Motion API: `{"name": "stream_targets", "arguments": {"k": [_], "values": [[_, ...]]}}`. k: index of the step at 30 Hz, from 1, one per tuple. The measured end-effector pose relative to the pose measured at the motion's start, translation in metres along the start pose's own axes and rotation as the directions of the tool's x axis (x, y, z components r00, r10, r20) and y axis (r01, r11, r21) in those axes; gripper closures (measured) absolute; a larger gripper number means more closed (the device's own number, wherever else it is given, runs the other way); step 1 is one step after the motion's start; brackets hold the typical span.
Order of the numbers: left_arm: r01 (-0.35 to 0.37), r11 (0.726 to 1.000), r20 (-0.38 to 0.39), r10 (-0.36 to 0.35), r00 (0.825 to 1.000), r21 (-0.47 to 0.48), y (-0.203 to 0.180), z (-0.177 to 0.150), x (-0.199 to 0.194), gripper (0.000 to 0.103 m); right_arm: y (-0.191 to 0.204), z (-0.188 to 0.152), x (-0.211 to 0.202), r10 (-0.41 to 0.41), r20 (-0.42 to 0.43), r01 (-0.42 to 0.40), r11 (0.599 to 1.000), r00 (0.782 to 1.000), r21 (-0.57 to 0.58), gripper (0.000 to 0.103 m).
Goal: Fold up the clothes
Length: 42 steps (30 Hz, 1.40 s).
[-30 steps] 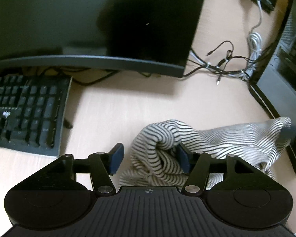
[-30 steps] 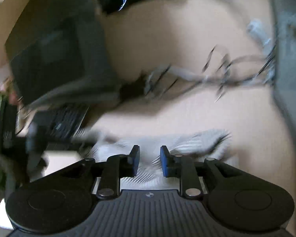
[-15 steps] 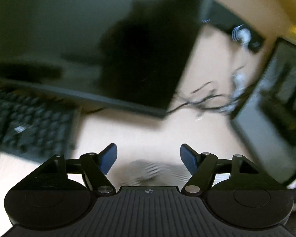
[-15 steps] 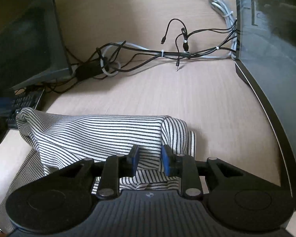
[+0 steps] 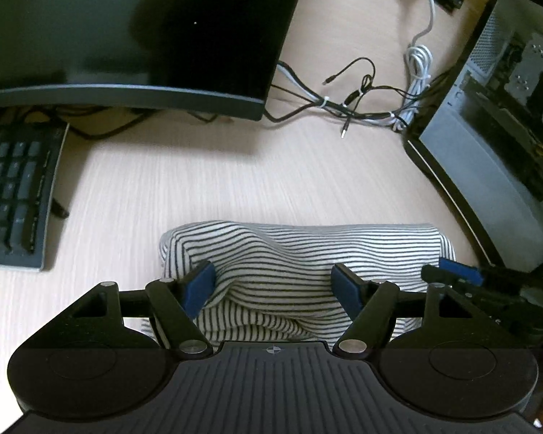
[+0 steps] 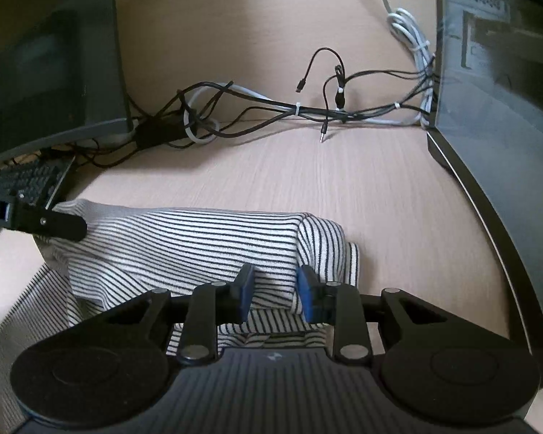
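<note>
A black-and-white striped garment (image 5: 293,253) lies folded into a thick band on the light wooden desk (image 5: 199,181). My left gripper (image 5: 273,285) is open, its jaws wide apart over the garment's near left part, holding nothing. My right gripper (image 6: 273,293) has its blue pads a small gap apart around a raised fold at the garment's right end (image 6: 235,249); the cloth sits between them. The right gripper's fingers (image 5: 459,275) show at the garment's right end in the left wrist view. The left gripper's finger (image 6: 47,222) shows at the left end in the right wrist view.
A curved dark monitor (image 5: 126,36) stands at the back left with a black keyboard (image 5: 14,188) under it. A computer case (image 5: 499,126) stands on the right. Tangled cables (image 5: 362,101) lie behind the garment.
My left gripper let go of the bunched cloth, lifted away and came back down open over the garment. The garment went from bunched to a flat folded band. My right gripper's pads opened slightly.
</note>
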<state>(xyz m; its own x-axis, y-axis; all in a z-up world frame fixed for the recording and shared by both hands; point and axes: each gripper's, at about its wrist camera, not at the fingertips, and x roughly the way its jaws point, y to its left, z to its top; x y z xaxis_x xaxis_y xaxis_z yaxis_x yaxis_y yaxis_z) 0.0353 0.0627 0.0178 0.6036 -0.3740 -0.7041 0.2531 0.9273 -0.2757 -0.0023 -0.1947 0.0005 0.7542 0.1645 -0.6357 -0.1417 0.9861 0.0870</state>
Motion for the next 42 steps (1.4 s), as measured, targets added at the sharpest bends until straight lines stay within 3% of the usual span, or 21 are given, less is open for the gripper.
{"name": "stream_targets", "arguments": {"k": [14, 33, 40, 42], "values": [[-0.005, 0.999, 0.037, 0.003, 0.999, 0.047, -0.010, 0.018, 0.025, 0.013, 0.002, 0.017, 0.024, 0.001, 0.009, -0.001, 0.998, 1.000, -0.061, 0.075], [-0.003, 1.000, 0.037, 0.002, 0.999, 0.028, -0.012, 0.012, 0.013, 0.017, -0.001, 0.021, 0.028, -0.003, 0.004, 0.004, 0.998, 1.000, -0.060, 0.073], [-0.006, 1.000, 0.040, 0.006, 0.999, 0.006, -0.011, 0.003, 0.003, 0.018, 0.003, 0.031, 0.015, 0.001, -0.006, -0.002, 0.998, 1.000, -0.057, 0.064], [-0.010, 1.000, 0.041, 0.010, 0.999, 0.003, -0.012, 0.002, 0.002, 0.018, 0.007, 0.039, 0.007, 0.020, 0.036, -0.018, 0.997, 0.999, -0.069, 0.063]]}}
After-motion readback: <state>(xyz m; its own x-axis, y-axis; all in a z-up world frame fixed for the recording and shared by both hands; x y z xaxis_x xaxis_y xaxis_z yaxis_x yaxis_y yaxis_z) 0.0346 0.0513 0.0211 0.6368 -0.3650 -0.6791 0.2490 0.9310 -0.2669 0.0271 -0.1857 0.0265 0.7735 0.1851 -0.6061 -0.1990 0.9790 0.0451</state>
